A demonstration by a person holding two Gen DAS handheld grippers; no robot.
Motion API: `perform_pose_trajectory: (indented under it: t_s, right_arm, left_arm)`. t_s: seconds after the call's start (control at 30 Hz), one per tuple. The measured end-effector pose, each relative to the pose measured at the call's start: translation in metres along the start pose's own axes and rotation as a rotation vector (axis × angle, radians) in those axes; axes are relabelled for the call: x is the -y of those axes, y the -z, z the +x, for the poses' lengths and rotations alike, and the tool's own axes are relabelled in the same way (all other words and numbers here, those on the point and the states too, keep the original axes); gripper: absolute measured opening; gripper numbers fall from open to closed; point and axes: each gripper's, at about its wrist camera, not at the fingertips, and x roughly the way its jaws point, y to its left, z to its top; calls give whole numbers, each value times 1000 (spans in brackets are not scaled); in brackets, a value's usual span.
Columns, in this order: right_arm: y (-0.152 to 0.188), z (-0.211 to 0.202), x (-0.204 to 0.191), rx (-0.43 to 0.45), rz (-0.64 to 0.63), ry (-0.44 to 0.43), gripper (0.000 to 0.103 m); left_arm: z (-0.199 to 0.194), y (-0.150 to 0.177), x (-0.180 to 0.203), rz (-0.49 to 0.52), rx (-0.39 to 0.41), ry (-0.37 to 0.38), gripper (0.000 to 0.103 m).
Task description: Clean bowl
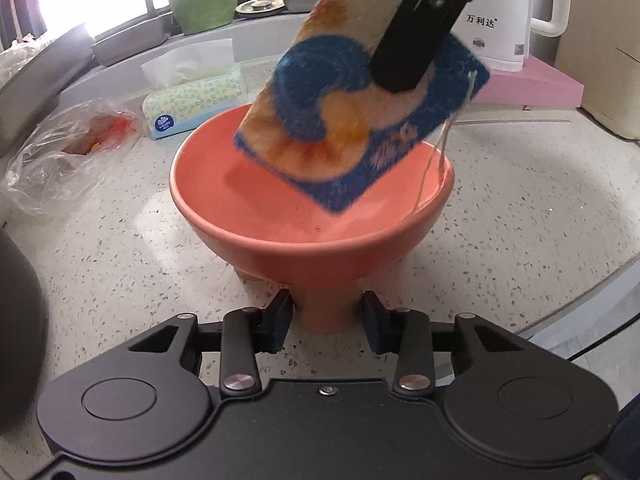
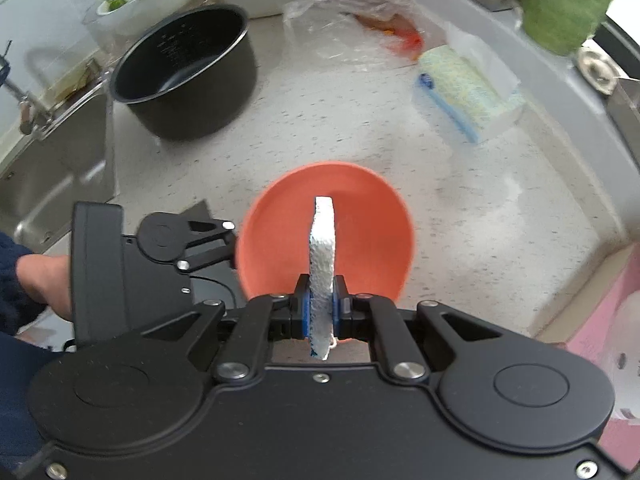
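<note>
A coral footed bowl (image 1: pixel 280 236) stands on the speckled counter; in the right wrist view the bowl (image 2: pixel 360 232) shows from above. My left gripper (image 1: pixel 326 326) is shut on the bowl's foot, one pad on each side. My right gripper (image 2: pixel 322 304) is shut on a blue, orange and cream sponge (image 2: pixel 322 248), seen edge-on. In the left wrist view the sponge (image 1: pixel 344 120) hangs tilted, its lower corner dipping inside the bowl, with the right gripper's fingers (image 1: pixel 416 40) clamped on its upper part. A loose thread dangles from it.
A tissue pack (image 1: pixel 196 100) and a clear plastic bag (image 1: pixel 76 148) lie behind and left of the bowl. A white kettle (image 1: pixel 496 16) on a pink block stands at the back right. A black pot (image 2: pixel 188 68) and a sink (image 2: pixel 52 160) are to the left.
</note>
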Motion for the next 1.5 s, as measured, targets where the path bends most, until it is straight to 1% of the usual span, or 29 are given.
perform_pose_trajectory:
  t_s: [0.1,0.17,0.23,0.3,0.33,0.53,0.67,0.77,0.8,0.9,0.97,1.07,1.1,1.13,1.17,1.23,1.27,1.3,1.33,1.37,1.43,1.47,1.5]
  right_arm:
    - [3,-9,7,36,4,48,11]
    - [6,-16,11,81,-28,109,11]
    - [7,-14,8,87,-115,199,11]
    - [8,-9,8,86,-162,232,11]
    - [8,-4,9,76,-180,243,11]
    - [11,27,16,7,-224,237,11]
    - [16,32,19,-8,-201,225,11]
    - [26,31,23,-13,-173,243,11]
    - [31,33,22,-21,-188,266,11]
    - [55,41,14,-58,-265,369,11]
    - [80,51,-1,-80,-363,436,13]
    - [95,58,-17,-89,-445,485,15]
    - [98,61,-22,-90,-461,492,17]
    - [101,64,-26,-91,-468,498,22]
    - [104,67,-28,-99,-473,498,26]
    - [108,73,-30,-119,-477,485,40]
    - [110,74,-31,-127,-476,477,45]
    - [112,76,-32,-133,-474,467,54]
    - [114,76,-32,-132,-464,452,74]
    - [116,73,-34,-122,-447,426,79]
    - [115,64,-35,-109,-413,372,81]
    - [115,62,-35,-107,-406,360,81]
    - [112,57,-33,-107,-384,325,81]
  left_arm:
    - [-2,2,-2,15,-1,11,37]
    - [-2,4,-4,27,-2,21,37]
    - [-1,5,-6,38,-1,31,37]
    - [-1,5,-8,51,0,42,37]
    - [-1,5,-9,60,0,49,37]
    - [0,4,-15,101,-2,89,37]
    - [1,3,-21,126,-4,125,37]
    - [2,3,-25,148,-6,148,37]
    - [3,2,-27,151,-7,157,37]
    - [4,1,-30,163,-11,178,37]
    - [5,0,-31,172,-12,186,37]
    - [6,-1,-32,182,-14,191,37]
    - [6,-1,-32,184,-16,193,37]
    - [6,-2,-32,186,-17,193,37]
    - [6,-3,-32,189,-18,194,37]
    - [7,-3,-32,194,-21,194,37]
    - [7,-4,-33,195,-22,193,37]
    - [8,-4,-33,195,-22,191,38]
    - [7,-4,-32,194,-23,187,38]
    - [7,-4,-31,196,-23,179,38]
    - [7,-5,-28,205,-22,167,38]
    - [7,-6,-27,207,-22,164,38]
    - [8,-7,-27,205,-23,164,38]
